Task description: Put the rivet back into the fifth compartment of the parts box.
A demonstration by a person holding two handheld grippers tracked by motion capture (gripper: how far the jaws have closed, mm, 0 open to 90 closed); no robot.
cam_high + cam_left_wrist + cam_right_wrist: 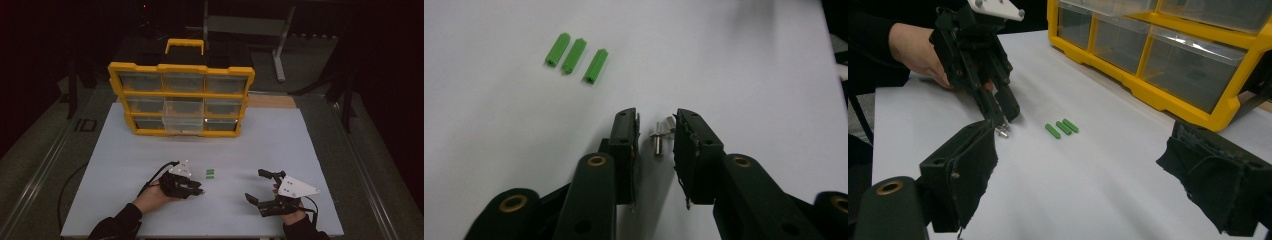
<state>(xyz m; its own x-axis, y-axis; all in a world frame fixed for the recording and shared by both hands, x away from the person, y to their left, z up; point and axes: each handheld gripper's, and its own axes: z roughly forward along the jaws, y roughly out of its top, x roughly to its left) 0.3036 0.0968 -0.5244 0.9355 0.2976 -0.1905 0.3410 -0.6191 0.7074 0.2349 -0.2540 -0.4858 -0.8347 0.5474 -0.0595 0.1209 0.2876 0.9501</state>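
Three green plastic wall plugs point(210, 173) point(574, 56) point(1061, 128) lie side by side on the white table point(150, 150). A small silver metal fastener point(659, 141) point(1002, 132) lies on the table between the jaws of my left gripper point(656, 117) point(200, 191) point(1003, 120). Those jaws stand a little apart around it, open, just left of the plugs. My right gripper point(255, 186) point(1083, 150) is wide open with nothing in it, to the right of the plugs near the front edge.
A yellow organiser point(181, 68) point(1148, 95) with clear drawers stands at the back of the table. Its middle bottom drawer point(184, 121) is pulled out. A metal stand point(280, 50) is behind on the floor.
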